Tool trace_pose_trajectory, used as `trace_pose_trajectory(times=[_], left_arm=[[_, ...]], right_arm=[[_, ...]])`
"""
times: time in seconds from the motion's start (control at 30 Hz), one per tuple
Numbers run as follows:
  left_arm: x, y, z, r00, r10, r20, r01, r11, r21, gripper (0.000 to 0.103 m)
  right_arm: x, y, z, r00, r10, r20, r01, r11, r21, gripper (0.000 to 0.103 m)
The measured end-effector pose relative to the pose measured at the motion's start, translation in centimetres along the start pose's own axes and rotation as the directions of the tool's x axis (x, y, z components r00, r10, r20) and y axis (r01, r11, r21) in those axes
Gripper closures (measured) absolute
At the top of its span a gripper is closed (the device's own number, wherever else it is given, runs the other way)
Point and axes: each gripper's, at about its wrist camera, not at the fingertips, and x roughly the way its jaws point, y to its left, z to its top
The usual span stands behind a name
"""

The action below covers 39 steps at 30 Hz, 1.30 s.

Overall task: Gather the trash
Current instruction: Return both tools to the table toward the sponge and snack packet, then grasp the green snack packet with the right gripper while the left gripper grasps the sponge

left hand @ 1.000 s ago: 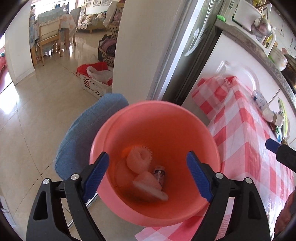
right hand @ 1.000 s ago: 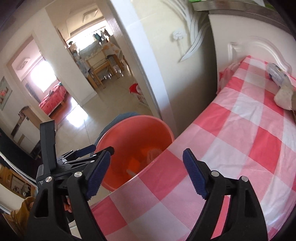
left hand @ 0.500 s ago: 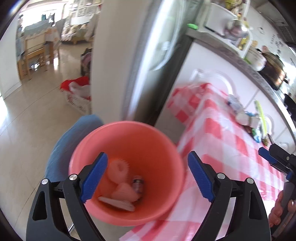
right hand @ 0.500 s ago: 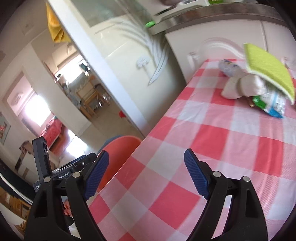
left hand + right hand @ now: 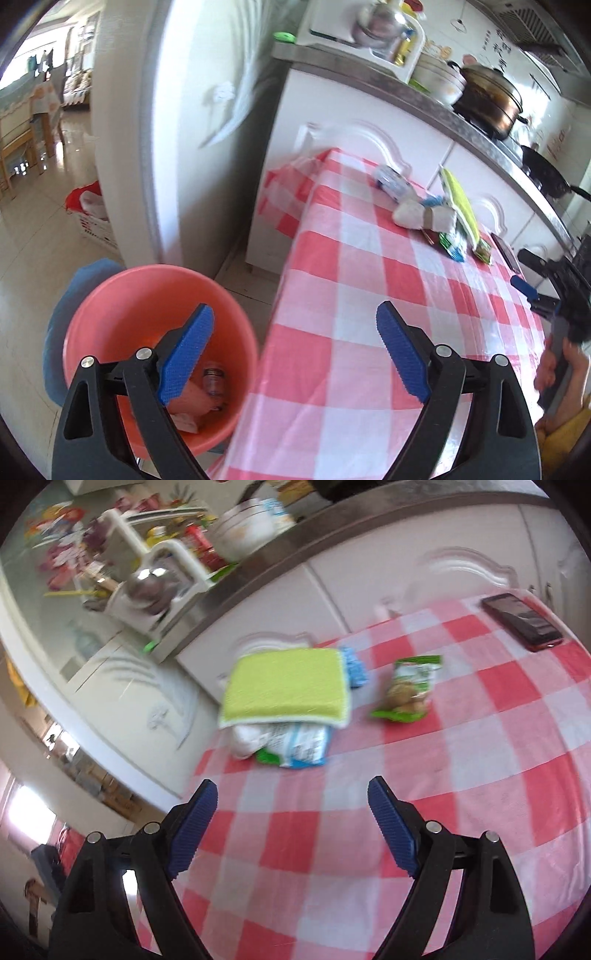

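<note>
A pink bucket (image 5: 110, 295) stands on the floor at the table's left corner, with a small bottle (image 5: 213, 384) and pale wrappers inside. My left gripper (image 5: 294, 306) hangs open and empty over the bucket's rim and the edge of the red-checked tablecloth (image 5: 369, 258). My right gripper (image 5: 291, 782) is open and empty above the cloth, short of a pile of trash. In that pile a yellow-green sponge cloth (image 5: 284, 686) lies on a blue-white packet (image 5: 299, 746). A green snack packet (image 5: 410, 686) lies just to the right. The left wrist view shows the right gripper (image 5: 522, 269) in a hand.
A red phone (image 5: 521, 620) lies at the table's far right. White cabinets run behind the table, and the counter above carries a pot (image 5: 487, 99) and a pan (image 5: 546, 173). A blue cushion (image 5: 59, 306) sits beneath the bucket. A laundry basket (image 5: 92, 218) stands on the tiled floor.
Both grippers swung right, away from the bucket toward the table. The bucket has left the right wrist view, which now faces the trash pile. The left jaws stand slightly wider.
</note>
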Motion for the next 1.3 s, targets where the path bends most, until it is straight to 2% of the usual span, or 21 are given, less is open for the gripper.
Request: trace_pose_trajectory(times=[0.13, 0.23, 0.4, 0.53, 0.67, 0.77, 0.83, 0.9, 1.0, 1.13, 1.23, 1.3], left_arm=[[0.9, -1.2, 0.2, 1.0, -0.012, -0.021, 0.013, 1.0, 0.014, 0.014], [1.4, -1.8, 0.5, 0.999, -0.019, -0.026, 0.019, 1.0, 0.015, 0.014], [2.2, -2.7, 1.4, 0.999, -0.031, -0.029, 0.031, 0.999, 0.008, 0.014], [2.7, -3.2, 1.8, 0.998, -0.049, -0.045, 0.049, 0.999, -0.001, 0.014], [3.3, -3.5, 2.0, 0.997, -0.061, -0.056, 0.061, 0.998, -0.004, 0.014], [3.7, -3.8, 2.2, 0.994, -0.093, -0.061, 0.093, 0.996, -0.003, 0.014], [3.7, -4.3, 2.5, 0.991, -0.124, -0.052, 0.125, 0.992, 0.007, 0.014], [3.9, -5.1, 2.9, 0.983, -0.176, -0.051, 0.177, 0.984, 0.021, 0.014], [4.0, -6.8, 3.9, 0.962, -0.269, -0.042, 0.27, 0.962, 0.028, 0.014], [5.0, -9.5, 5.8, 0.928, -0.37, -0.032, 0.371, 0.928, 0.035, 0.014], [6.7, -12.2, 7.3, 0.908, -0.418, -0.041, 0.419, 0.906, 0.05, 0.014], [8.0, -13.8, 8.3, 0.902, -0.427, -0.064, 0.43, 0.902, 0.047, 0.014]], right_arm=[[0.6, -5.2, 2.9, 1.0, -0.022, 0.008, 0.021, 0.991, 0.133, 0.023], [1.5, -6.6, 4.5, 0.998, -0.056, 0.006, 0.055, 0.988, 0.141, 0.027], [4.1, -6.0, 6.2, 0.985, -0.172, -0.011, 0.172, 0.985, 0.022, 0.043], [6.8, -5.2, 7.2, 0.96, -0.278, -0.033, 0.275, 0.959, -0.07, 0.046], [9.0, -5.4, 7.6, 0.947, -0.312, -0.073, 0.305, 0.947, -0.099, 0.045], [9.5, -4.8, 7.4, 0.933, -0.355, -0.054, 0.343, 0.926, -0.158, 0.046], [9.3, -4.7, 7.1, 0.927, -0.374, -0.04, 0.362, 0.916, -0.175, 0.056], [9.1, -4.5, 6.6, 0.923, -0.385, -0.025, 0.372, 0.906, -0.201, 0.065], [8.5, -4.5, 6.0, 0.924, -0.381, -0.013, 0.37, 0.904, -0.213, 0.067], [6.7, -5.2, 5.3, 0.945, -0.326, -0.011, 0.321, 0.934, -0.154, 0.068], [4.9, -5.9, 4.7, 0.966, -0.258, 0.003, 0.258, 0.963, -0.081, 0.068], [3.8, -6.2, 4.2, 0.977, -0.214, 0.018, 0.215, 0.976, -0.044, 0.068]])
